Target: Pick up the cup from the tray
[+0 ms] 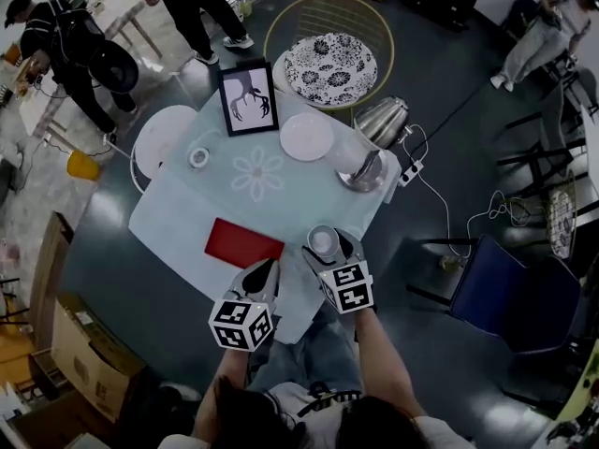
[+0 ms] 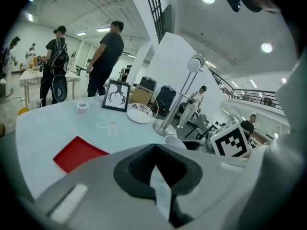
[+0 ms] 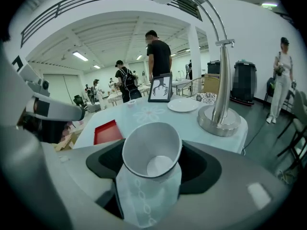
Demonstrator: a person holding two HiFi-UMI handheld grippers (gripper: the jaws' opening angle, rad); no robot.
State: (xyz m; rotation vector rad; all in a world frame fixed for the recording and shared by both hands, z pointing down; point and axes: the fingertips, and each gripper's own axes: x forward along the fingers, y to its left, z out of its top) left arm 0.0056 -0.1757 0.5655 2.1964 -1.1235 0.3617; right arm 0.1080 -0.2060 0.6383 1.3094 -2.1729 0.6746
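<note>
My right gripper [image 3: 151, 178] is shut on a white paper cup [image 3: 152, 150], mouth tilted toward the camera and nothing inside it. From the head view the cup [image 1: 323, 241] sits between the right gripper's [image 1: 326, 253] fingers near the table's front edge, just right of the flat red tray [image 1: 243, 243]. The tray [image 3: 106, 131] holds nothing. My left gripper [image 1: 268, 267] hovers at the tray's near right corner, jaws shut on nothing. The left gripper view shows that gripper [image 2: 156, 176], the tray [image 2: 76, 153] and the cup's rim [image 2: 175, 142].
On the pale blue tablecloth [image 1: 187, 204] stand a metal lamp base [image 1: 360, 178], a white plate [image 1: 306, 137], a framed picture [image 1: 249, 98] and a tape roll [image 1: 198, 157]. A wire chair with a patterned dish [image 1: 329, 68] is behind. People stand at far left [image 1: 65, 54].
</note>
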